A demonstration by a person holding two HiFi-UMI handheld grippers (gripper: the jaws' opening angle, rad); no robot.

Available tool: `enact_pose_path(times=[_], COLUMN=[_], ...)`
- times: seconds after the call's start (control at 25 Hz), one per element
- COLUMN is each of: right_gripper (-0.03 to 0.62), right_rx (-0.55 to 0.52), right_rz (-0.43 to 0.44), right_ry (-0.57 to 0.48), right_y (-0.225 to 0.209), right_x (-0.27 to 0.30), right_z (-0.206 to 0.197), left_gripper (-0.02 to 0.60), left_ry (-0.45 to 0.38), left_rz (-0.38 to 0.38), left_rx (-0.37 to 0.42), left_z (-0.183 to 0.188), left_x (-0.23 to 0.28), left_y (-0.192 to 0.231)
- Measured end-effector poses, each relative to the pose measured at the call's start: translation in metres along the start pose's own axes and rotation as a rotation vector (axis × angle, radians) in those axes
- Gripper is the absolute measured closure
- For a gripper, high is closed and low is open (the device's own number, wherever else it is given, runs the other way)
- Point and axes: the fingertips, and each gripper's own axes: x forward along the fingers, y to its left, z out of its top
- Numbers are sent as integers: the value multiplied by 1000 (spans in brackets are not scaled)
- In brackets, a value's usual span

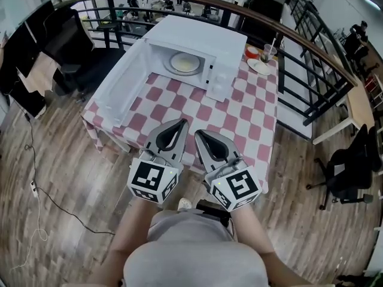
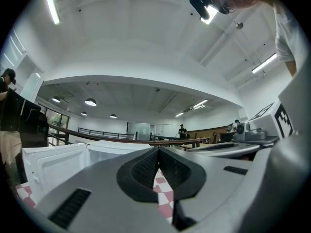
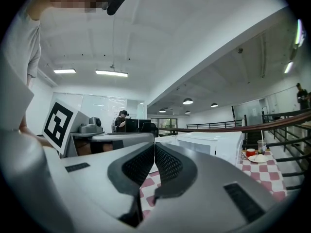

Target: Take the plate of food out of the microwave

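Head view: the plate of food (image 1: 184, 63) sits inside the open microwave (image 1: 206, 43) at the table's (image 1: 254, 121) far edge. The left gripper (image 1: 178, 124) and right gripper (image 1: 199, 135) are over the near edge.
Left gripper view: fingers (image 2: 145, 169) clenched, empty.
Right gripper view: fingers (image 3: 169, 163) clenched, empty.

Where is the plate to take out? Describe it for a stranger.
On the table with the red-and-white checked cloth stands a white microwave, its door open. The plate lies inside it, holding pale food; the smaller plate sits outside, on the cloth at the far corner.
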Motion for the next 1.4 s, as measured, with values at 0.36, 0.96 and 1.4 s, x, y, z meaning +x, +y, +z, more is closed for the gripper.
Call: enact_pose_path(times=[0.36,0.96,1.4], right_gripper=[568,568,568], right_rx=[-7,24,53], right_rz=[11,-5,-30], right_ry=[-6,3,33], right_y=[-39,-67,-96], right_x=[21,59,109], right_z=[-1,-9,-25], left_gripper=[578,578,578], left_ry=[-3,17,48], left_rz=[9,8,-21], left_rx=[0,-5,-20], left_z=[-2,-10,-26], left_x=[45,79,117], left_y=[14,49,91])
